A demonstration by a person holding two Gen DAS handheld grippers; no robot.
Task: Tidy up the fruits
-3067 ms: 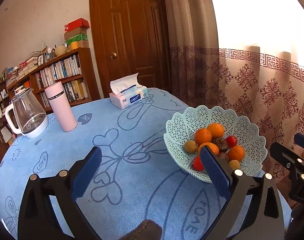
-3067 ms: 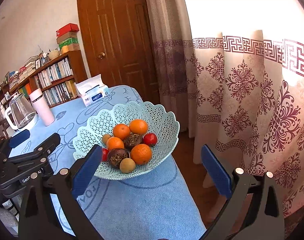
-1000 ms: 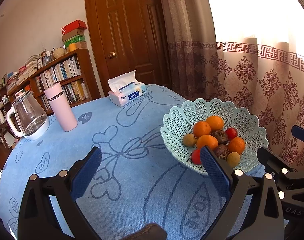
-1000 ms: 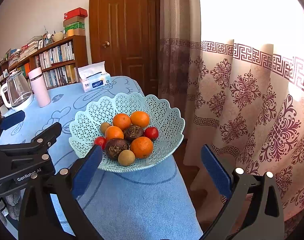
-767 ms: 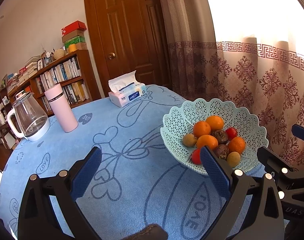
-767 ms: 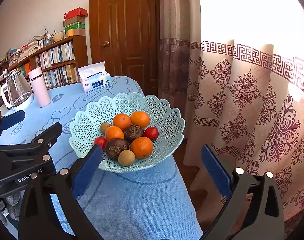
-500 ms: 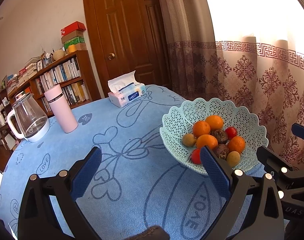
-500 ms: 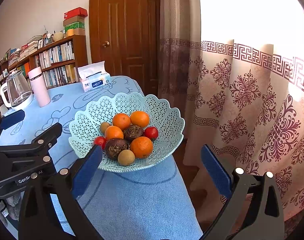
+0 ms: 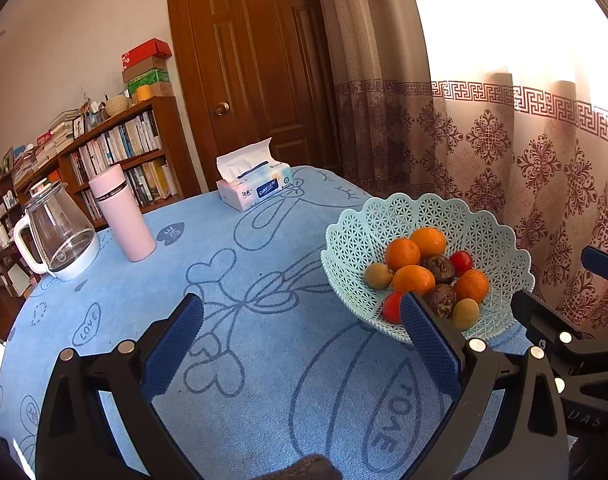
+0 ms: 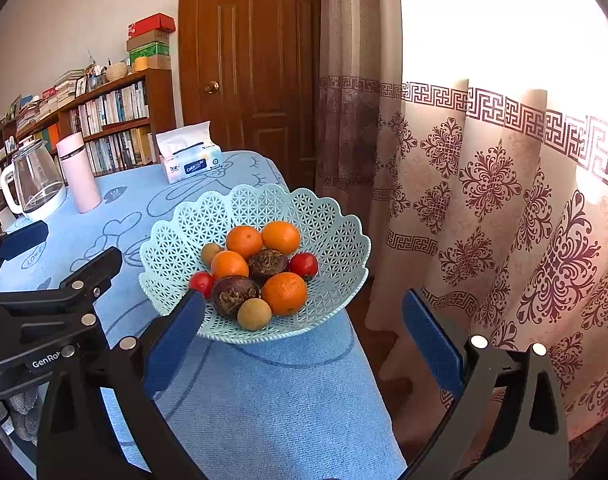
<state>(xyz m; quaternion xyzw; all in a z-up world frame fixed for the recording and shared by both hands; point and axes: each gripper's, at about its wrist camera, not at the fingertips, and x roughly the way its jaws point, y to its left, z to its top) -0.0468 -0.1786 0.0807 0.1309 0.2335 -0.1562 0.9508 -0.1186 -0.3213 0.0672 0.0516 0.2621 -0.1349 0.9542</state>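
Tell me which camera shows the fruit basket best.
The right wrist view: the fruit basket sits near centre, rim almost whole, every fruit visible. The left wrist view puts it to the right, its near edge hidden behind a gripper finger.

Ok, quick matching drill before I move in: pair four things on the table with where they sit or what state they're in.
Things:
1. basket
2. tissue box
3. kettle
4. left gripper

Descriptions:
A. open, holding nothing
B. beside the pink flask, at the left of the table
C. holds oranges and other fruit, near the curtain
D. far edge of the table, in front of the door

Pairs: 1-C, 2-D, 3-B, 4-A
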